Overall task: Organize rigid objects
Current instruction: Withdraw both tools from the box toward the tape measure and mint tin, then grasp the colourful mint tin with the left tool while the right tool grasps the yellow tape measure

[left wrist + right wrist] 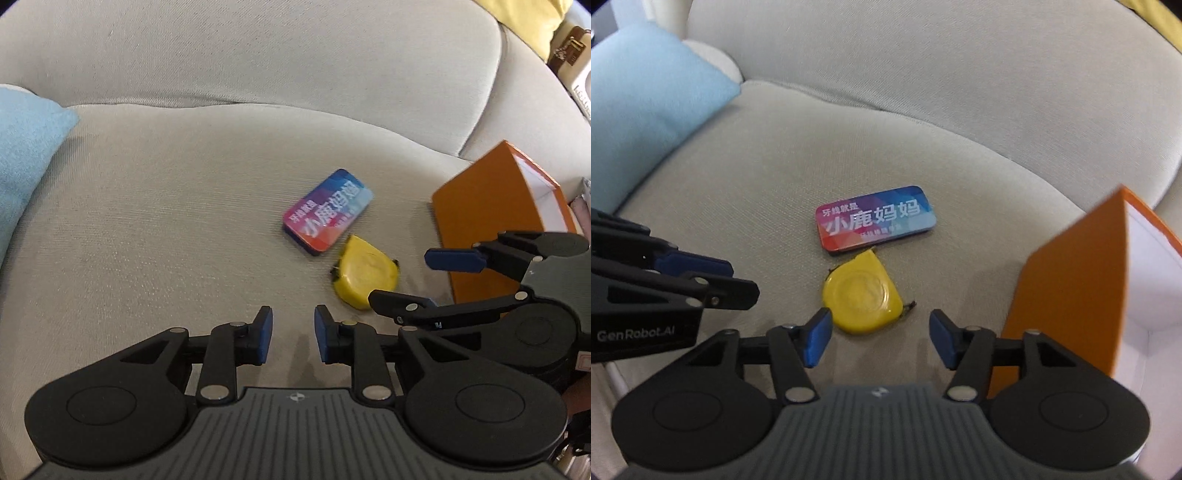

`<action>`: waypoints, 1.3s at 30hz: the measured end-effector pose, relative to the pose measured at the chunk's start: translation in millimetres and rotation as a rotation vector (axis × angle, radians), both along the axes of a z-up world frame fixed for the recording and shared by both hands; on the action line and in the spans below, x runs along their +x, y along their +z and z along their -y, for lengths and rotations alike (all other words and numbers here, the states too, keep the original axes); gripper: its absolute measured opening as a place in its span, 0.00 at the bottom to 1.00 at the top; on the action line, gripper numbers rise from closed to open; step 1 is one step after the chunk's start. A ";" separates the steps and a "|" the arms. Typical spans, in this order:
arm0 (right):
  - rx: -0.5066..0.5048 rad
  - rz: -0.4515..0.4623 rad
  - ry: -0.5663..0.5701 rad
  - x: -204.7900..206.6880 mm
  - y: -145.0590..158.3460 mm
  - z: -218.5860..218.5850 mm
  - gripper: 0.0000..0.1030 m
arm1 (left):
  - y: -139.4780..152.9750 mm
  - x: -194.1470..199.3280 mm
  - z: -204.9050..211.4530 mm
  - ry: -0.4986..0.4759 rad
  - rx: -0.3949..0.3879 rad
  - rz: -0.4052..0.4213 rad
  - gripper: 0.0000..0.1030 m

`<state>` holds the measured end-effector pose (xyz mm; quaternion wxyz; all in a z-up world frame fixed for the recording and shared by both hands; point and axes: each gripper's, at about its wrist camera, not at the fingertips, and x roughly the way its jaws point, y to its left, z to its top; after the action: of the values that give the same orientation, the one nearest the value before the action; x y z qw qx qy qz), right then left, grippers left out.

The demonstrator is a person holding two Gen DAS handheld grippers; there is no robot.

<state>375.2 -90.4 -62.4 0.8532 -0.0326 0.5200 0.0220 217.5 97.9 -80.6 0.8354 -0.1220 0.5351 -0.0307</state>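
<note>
Left view: my left gripper (pixel 293 334) hangs released, empty, over the sofa (pixel 166 221). The tin (pixel 327 211), slightly blurred, lies beside the yellow tape (pixel 364 273), near the orange box (pixel 491 221).

Right view: my right gripper (pixel 880 338) is spread wide, the tape (pixel 862 301) just ahead, apparently untouched.

The right gripper (pixel 880 338) hung with its jaws spread wide over a beige sofa seat (pixel 746 192), the yellow tape measure (pixel 862 302) just beyond them. A colourful tin (pixel 875 220) lay farther back, an orange box (pixel 1071 295) at right, the left gripper (pixel 713 277) at left.
</note>
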 end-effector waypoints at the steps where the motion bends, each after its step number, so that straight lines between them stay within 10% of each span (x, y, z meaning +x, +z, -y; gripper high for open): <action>1: -0.002 -0.006 0.015 4.3 -2.4 -0.6 0.63 | -2.4 2.3 -0.6 0.005 0.007 -0.004 0.29; 29: 0.037 -0.065 0.047 23.7 -25.7 -2.4 0.55 | -22.5 16.3 -26.0 0.072 -0.001 -0.012 0.61; 39: -0.071 -0.050 -0.005 24.8 -11.1 12.6 0.54 | -3.2 31.5 -7.7 -0.218 0.102 0.115 0.64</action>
<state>400.0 -103.0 -73.4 0.8384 -0.0610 0.5417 0.0022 248.9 105.6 -83.8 0.8614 -0.0187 0.4974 -0.1011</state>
